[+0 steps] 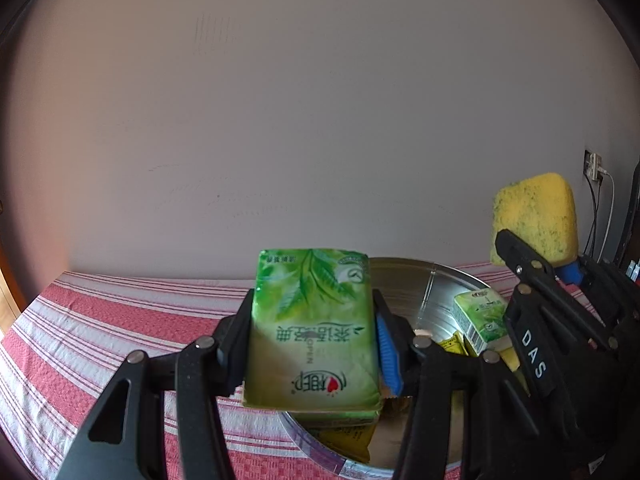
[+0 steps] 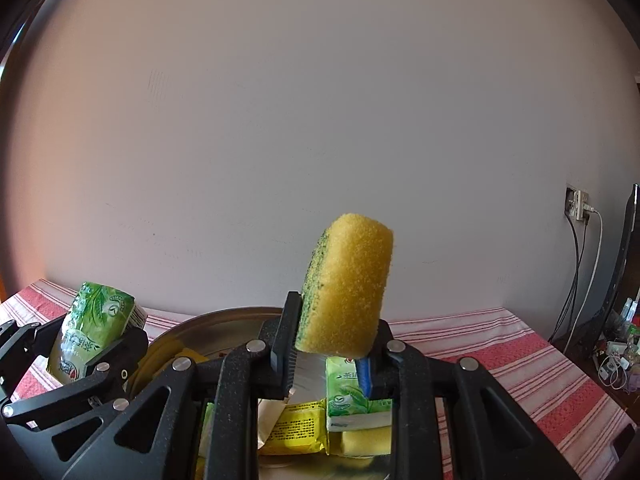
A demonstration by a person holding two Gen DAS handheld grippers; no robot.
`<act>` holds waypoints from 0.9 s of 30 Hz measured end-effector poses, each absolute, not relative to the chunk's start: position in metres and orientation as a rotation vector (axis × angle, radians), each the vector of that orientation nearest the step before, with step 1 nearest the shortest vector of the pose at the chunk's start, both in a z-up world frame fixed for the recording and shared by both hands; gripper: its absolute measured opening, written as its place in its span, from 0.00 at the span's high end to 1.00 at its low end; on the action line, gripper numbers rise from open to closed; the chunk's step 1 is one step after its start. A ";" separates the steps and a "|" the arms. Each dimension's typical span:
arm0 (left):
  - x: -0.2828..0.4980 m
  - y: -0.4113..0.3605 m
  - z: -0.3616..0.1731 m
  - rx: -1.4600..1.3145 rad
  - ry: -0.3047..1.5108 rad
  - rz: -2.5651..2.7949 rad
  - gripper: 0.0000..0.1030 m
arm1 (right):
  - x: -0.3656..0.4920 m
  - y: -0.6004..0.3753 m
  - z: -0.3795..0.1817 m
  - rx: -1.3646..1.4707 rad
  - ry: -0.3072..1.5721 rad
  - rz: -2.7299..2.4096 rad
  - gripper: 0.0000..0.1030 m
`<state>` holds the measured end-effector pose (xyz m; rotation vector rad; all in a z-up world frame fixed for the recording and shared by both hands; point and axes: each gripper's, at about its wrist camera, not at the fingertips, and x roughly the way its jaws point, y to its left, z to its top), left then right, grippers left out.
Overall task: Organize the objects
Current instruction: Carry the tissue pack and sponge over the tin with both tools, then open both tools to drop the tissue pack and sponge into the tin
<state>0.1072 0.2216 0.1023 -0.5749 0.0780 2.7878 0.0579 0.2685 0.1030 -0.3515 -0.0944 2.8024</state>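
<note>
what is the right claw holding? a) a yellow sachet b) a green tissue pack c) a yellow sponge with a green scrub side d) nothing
c: the right claw is shut on the yellow sponge, whose green scrub side faces one pad, lifted above the metal bowl; the green tissue pack sits in the left claw.

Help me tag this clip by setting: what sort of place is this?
Probably a room in a home: a table under a red-striped cloth against a plain wall, a wall socket with cables, and household clutter at the right.
</note>
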 end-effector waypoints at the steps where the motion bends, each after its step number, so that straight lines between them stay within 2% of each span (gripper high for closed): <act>1: 0.103 0.223 0.101 -0.575 0.077 2.783 0.49 | 0.054 0.272 0.101 -0.363 -0.102 2.787 0.75; 11: 0.073 0.239 0.089 -0.615 0.070 2.739 0.49 | 0.024 0.308 0.083 -0.510 -0.038 2.713 0.75; 20: 0.047 0.235 0.080 -0.678 0.053 2.728 0.49 | 0.009 0.299 0.071 -0.579 -0.083 2.702 0.75; 27: 0.030 0.225 0.067 -0.741 0.107 2.734 0.49 | 0.001 0.292 0.064 -0.637 -0.109 2.704 0.75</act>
